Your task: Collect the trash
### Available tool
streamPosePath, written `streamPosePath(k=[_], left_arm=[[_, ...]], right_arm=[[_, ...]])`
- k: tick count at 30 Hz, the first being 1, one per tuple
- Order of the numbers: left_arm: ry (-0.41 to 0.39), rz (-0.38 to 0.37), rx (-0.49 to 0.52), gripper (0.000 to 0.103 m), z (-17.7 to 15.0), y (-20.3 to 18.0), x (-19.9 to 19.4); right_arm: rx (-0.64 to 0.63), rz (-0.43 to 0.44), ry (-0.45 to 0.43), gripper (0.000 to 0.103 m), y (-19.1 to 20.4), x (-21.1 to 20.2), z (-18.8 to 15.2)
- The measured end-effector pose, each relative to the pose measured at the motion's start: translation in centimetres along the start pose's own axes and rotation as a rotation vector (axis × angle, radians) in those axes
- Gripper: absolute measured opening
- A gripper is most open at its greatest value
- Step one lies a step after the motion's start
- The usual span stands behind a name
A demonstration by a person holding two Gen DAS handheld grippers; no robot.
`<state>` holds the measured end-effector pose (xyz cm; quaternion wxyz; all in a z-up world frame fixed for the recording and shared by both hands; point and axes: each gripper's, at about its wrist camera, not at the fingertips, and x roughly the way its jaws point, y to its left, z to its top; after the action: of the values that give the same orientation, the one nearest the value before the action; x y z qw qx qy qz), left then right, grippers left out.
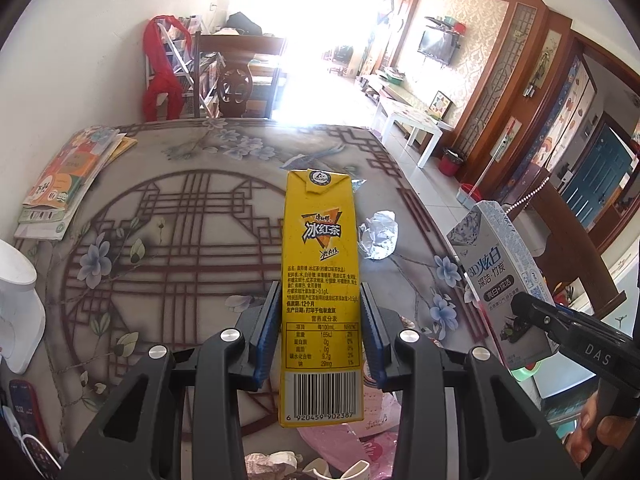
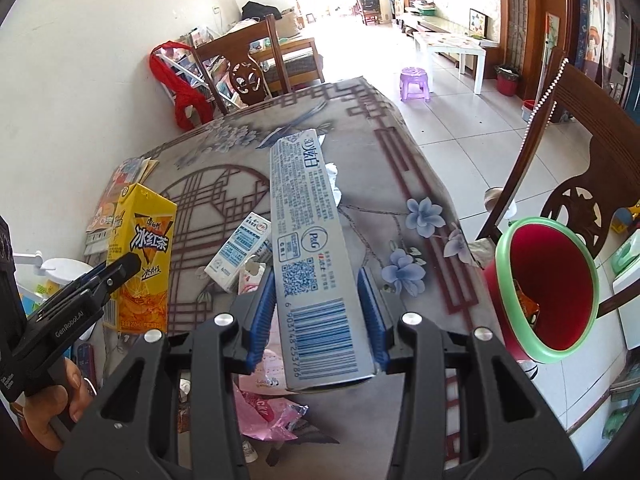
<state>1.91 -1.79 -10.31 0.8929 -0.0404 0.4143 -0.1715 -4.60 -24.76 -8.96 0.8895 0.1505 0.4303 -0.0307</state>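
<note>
Both tools hold cartons above the patterned bench, beside the red bin.

The left tool (image 1: 320, 316) grips a yellow tea carton (image 1: 320, 300) between its blue pads, upright, lifted over the bench (image 1: 168, 216). The right tool (image 2: 316, 312) is clamped on a grey toothpaste box (image 2: 308, 248), which tilts forward over the bench's right side. The red bin (image 2: 548, 292) with a green rim stands just off the bench's right edge, mouth tipped toward the box, something orange inside. Left of the bin on the bench lie a crumpled foil wrapper (image 1: 380, 236), a small white carton (image 2: 236, 256) and a pink plastic bag (image 2: 264, 416) near the front edge. A stack of books (image 1: 64, 184) sits at the far left. Beyond the bin a wooden chair (image 2: 576, 184) crowds the open tiled floor (image 2: 460, 128).
</note>
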Motion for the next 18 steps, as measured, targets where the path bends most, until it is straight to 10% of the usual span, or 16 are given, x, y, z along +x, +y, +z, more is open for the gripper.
streamPosePath(k=[18], left_arm=[[0.018,-0.089,0.139,0.035,0.1,-7.3,1.2]], right_arm=[[0.112,-0.083,-0.033,0.04,-6.5,-2.7,-0.9]])
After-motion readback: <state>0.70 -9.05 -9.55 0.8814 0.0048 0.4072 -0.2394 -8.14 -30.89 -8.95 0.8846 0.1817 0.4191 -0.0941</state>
